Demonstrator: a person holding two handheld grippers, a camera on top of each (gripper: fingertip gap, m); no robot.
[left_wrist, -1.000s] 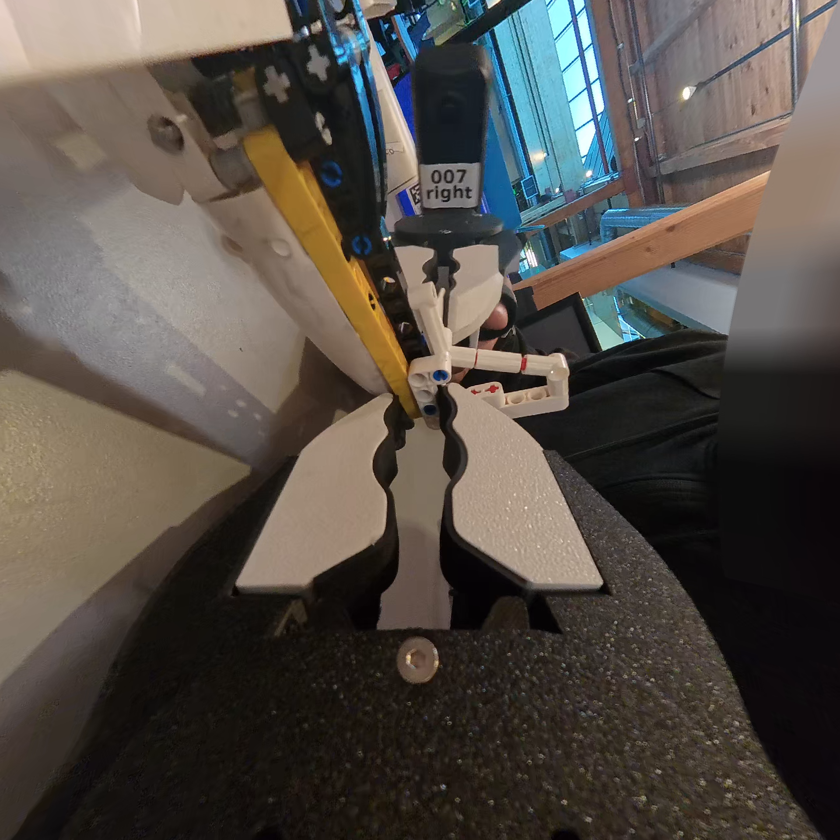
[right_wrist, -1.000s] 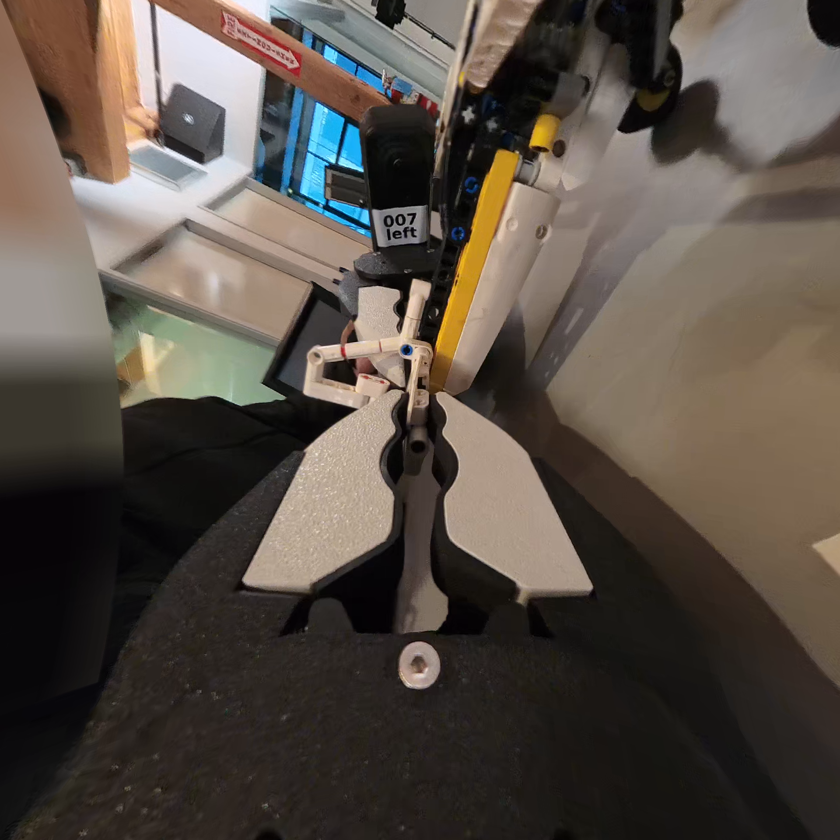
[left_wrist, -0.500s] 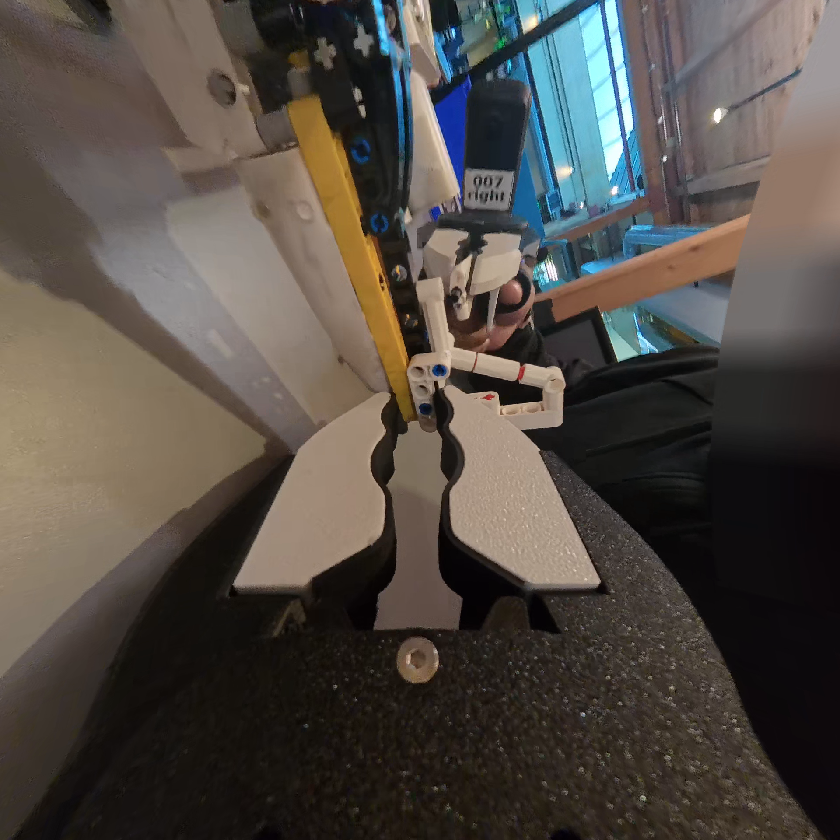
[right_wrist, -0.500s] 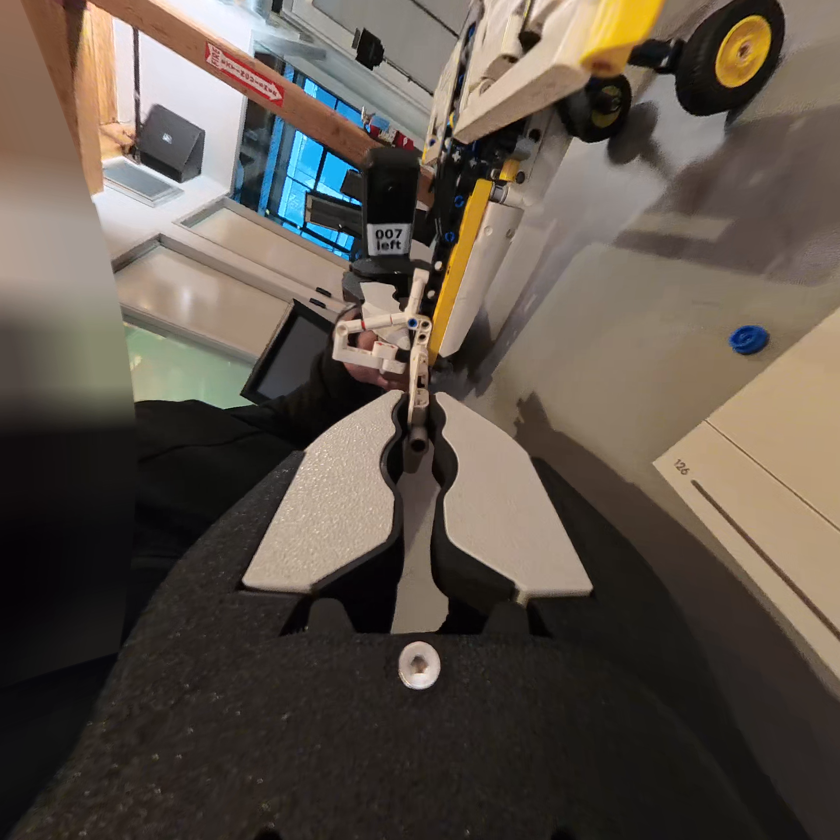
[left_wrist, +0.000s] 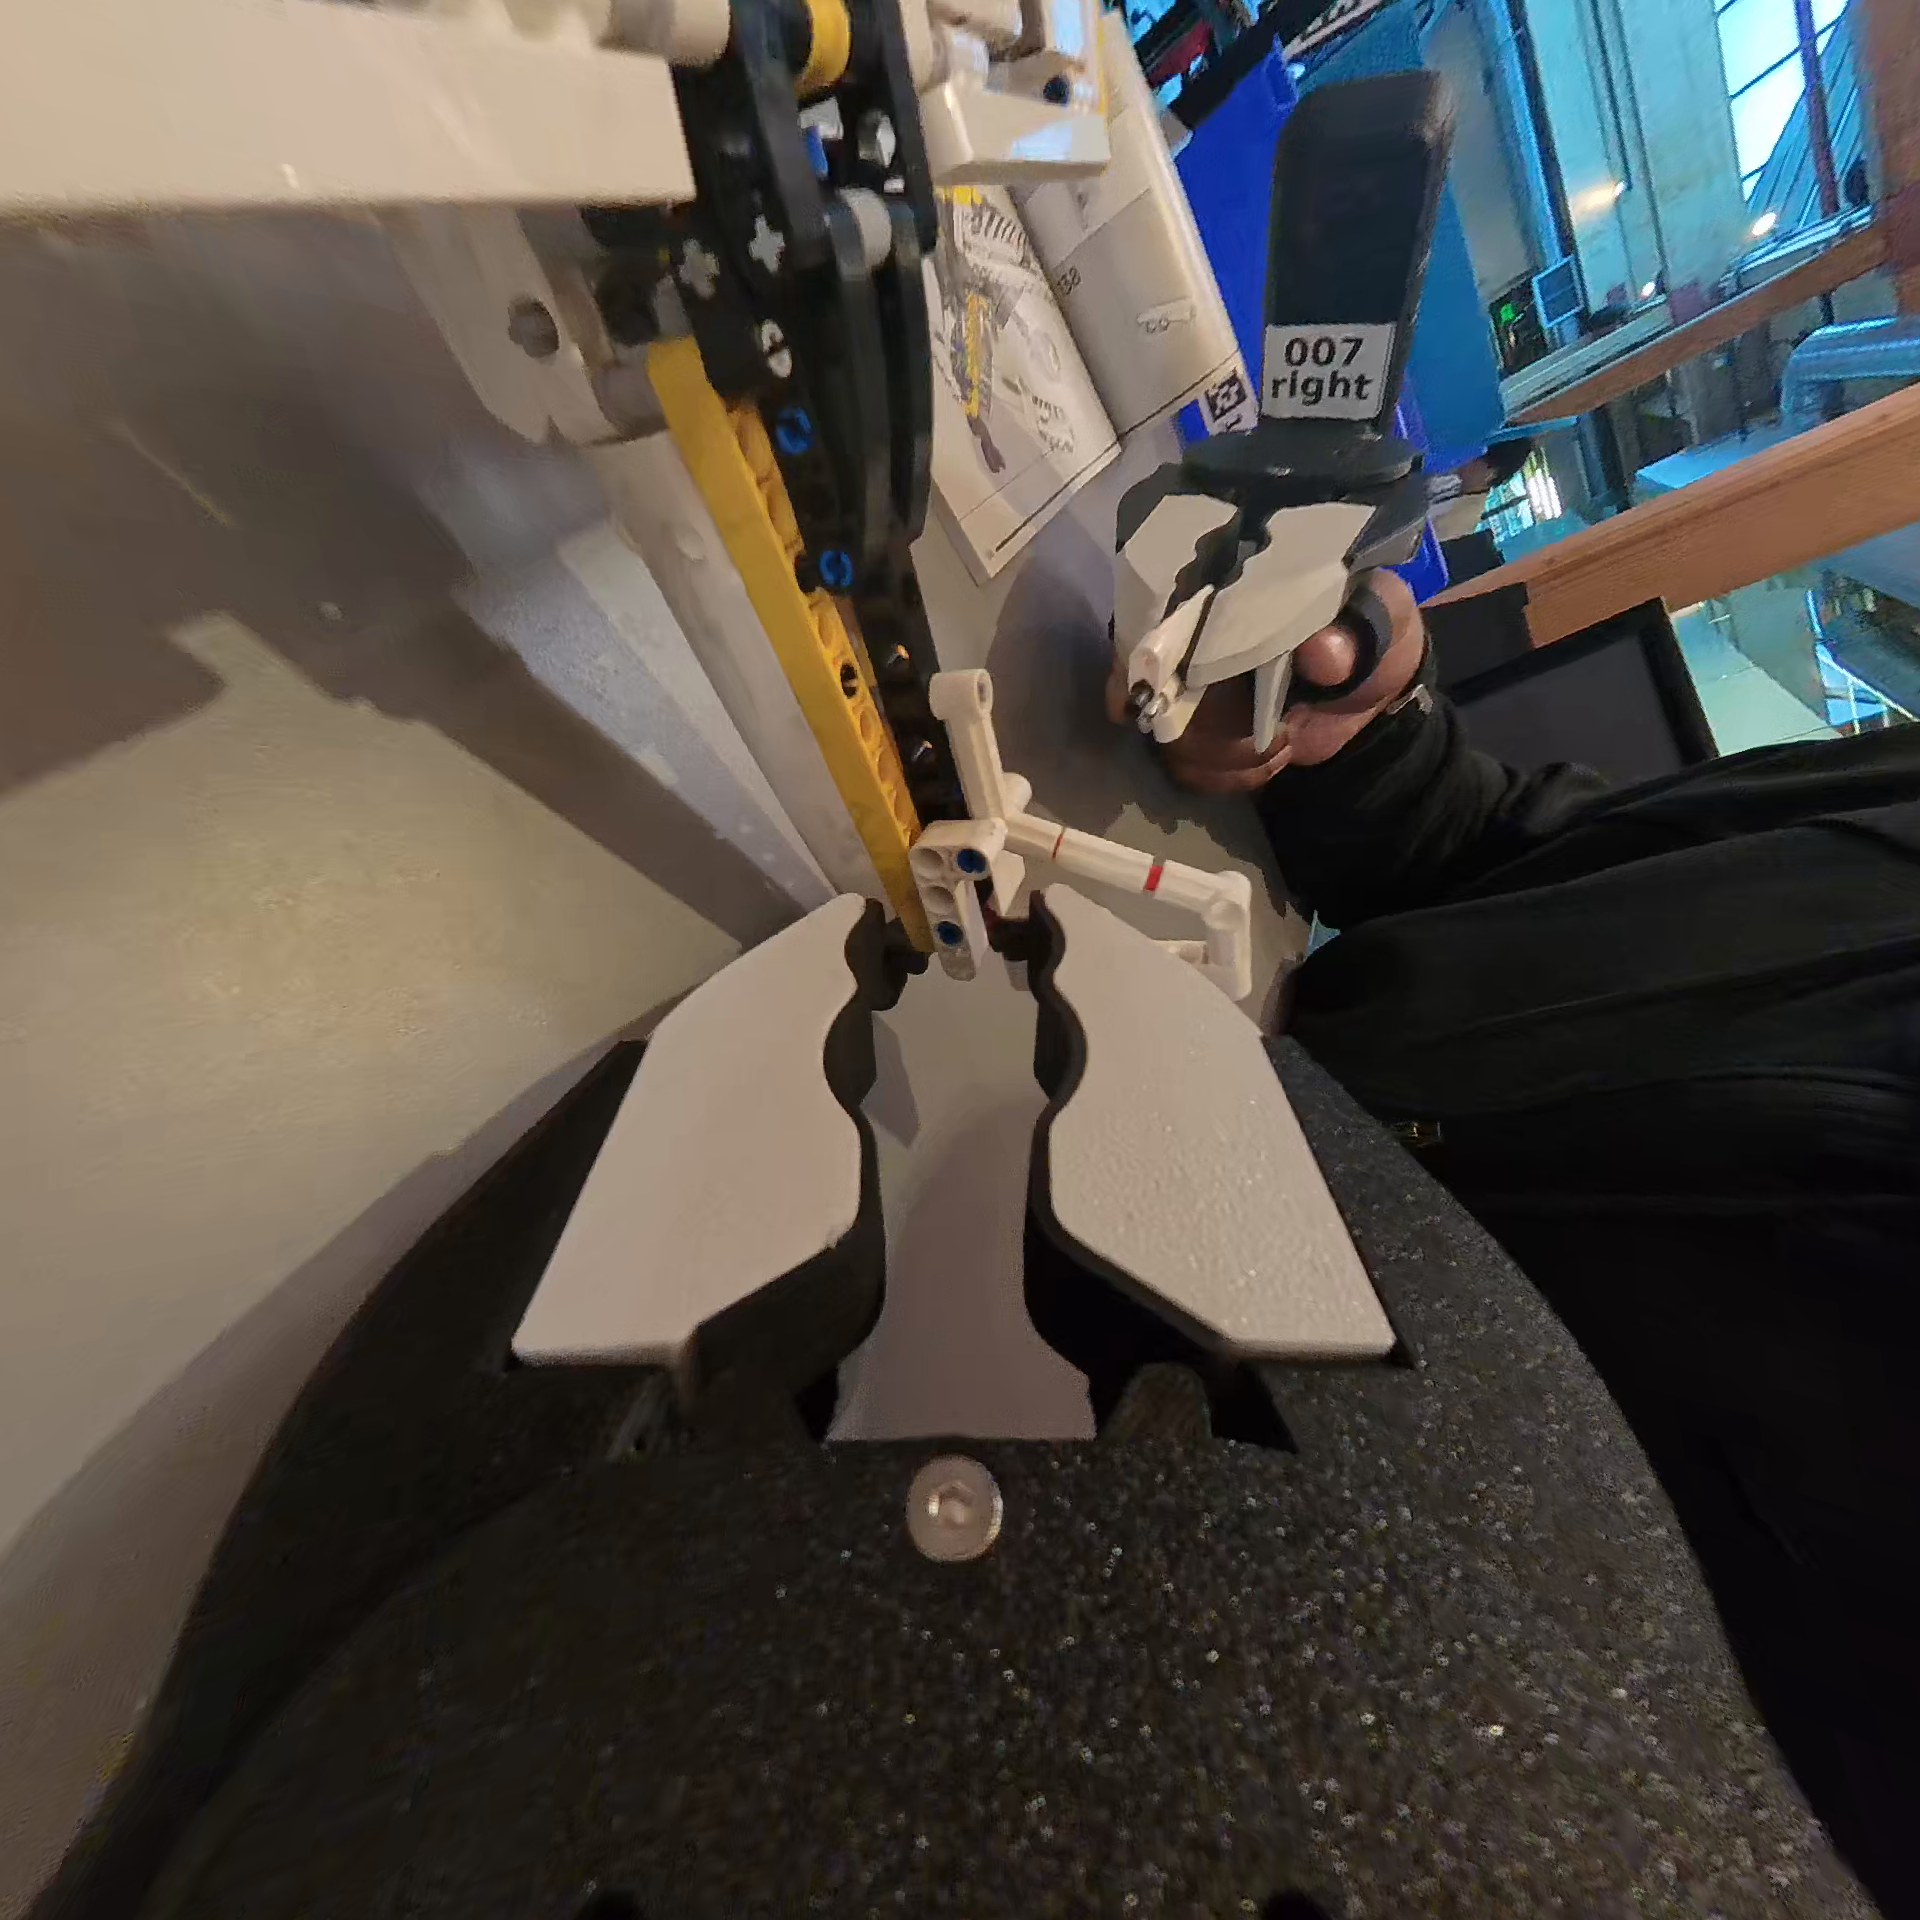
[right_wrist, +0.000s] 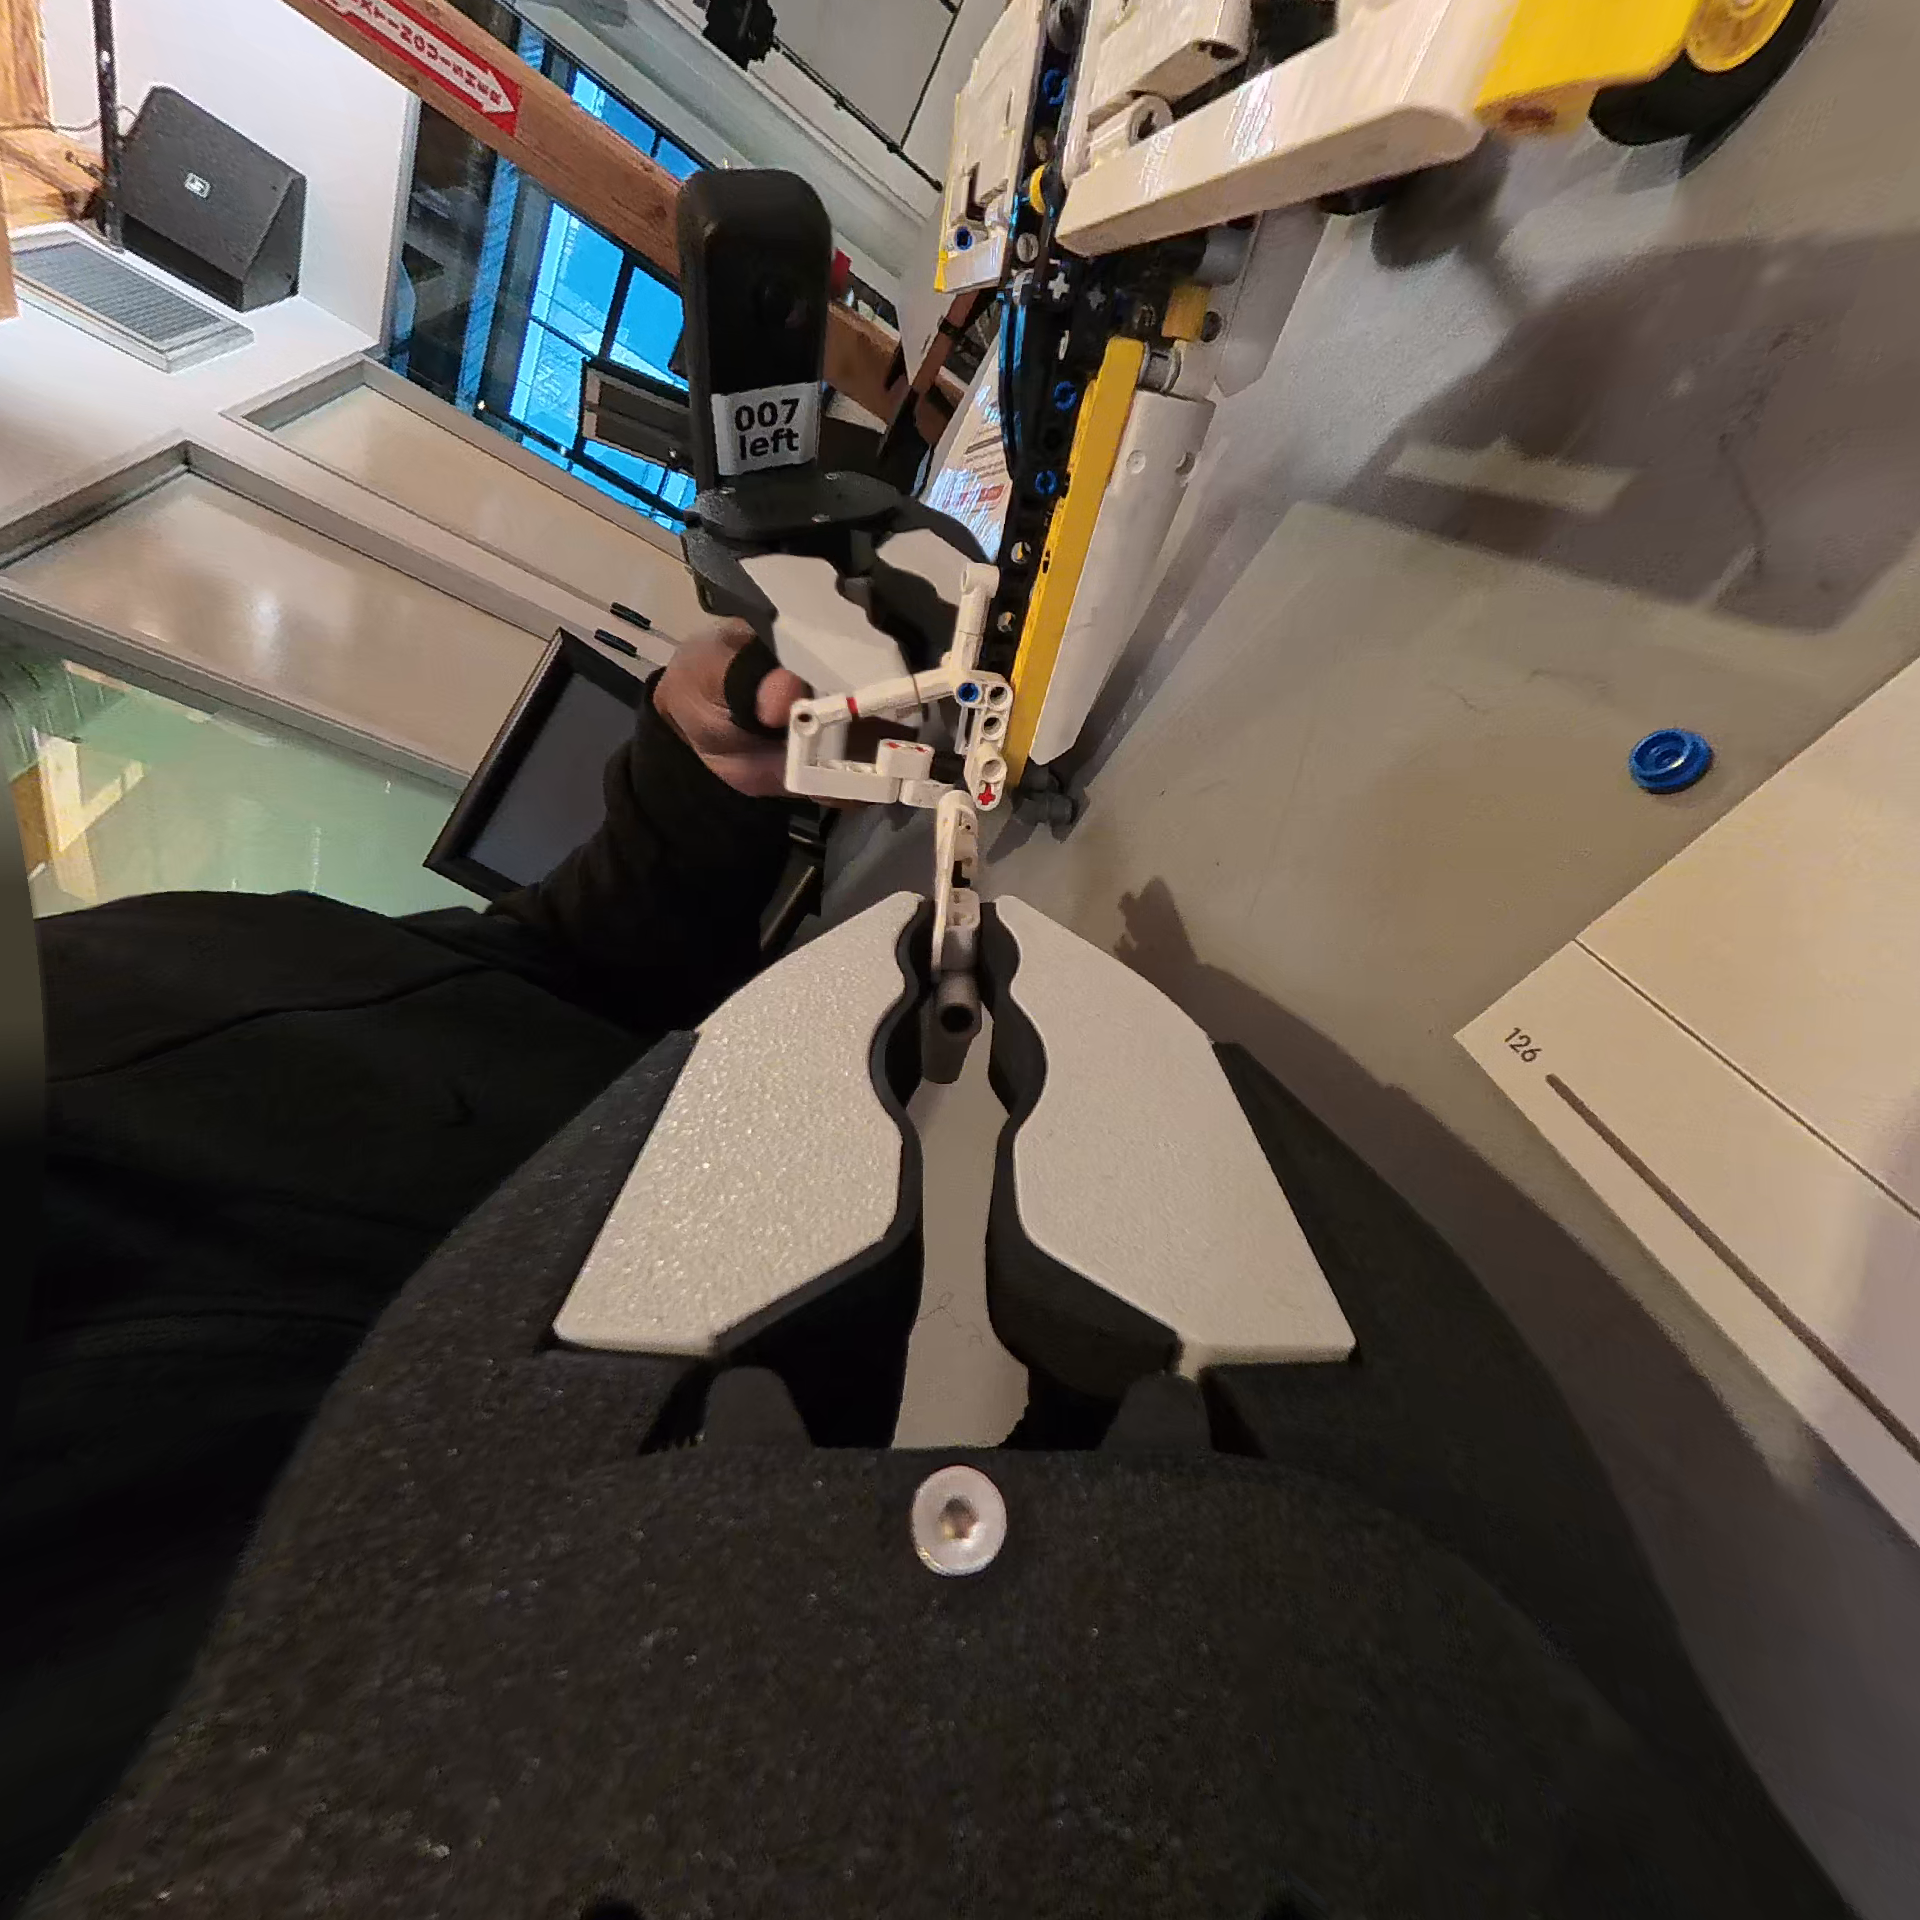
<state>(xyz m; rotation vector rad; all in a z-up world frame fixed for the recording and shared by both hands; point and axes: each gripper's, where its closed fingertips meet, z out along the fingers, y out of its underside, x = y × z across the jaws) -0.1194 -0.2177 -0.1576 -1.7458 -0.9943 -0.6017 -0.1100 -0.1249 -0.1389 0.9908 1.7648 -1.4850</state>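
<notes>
Right claw (right_wrist: 956, 935) pulled back clamping white piece (right_wrist: 951, 894), grey tabletop (right_wrist: 1351, 831), wooden beams (left_wrist: 1714, 520)

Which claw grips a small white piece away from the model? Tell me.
The right claw: it pinches a white link piece, while the left claw straddles the model's yellow beam.

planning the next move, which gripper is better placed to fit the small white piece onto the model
Probably right gripper: its pads pinch the white piece, just short of the white frame. Left gripper straddles the yellow beam.
</notes>
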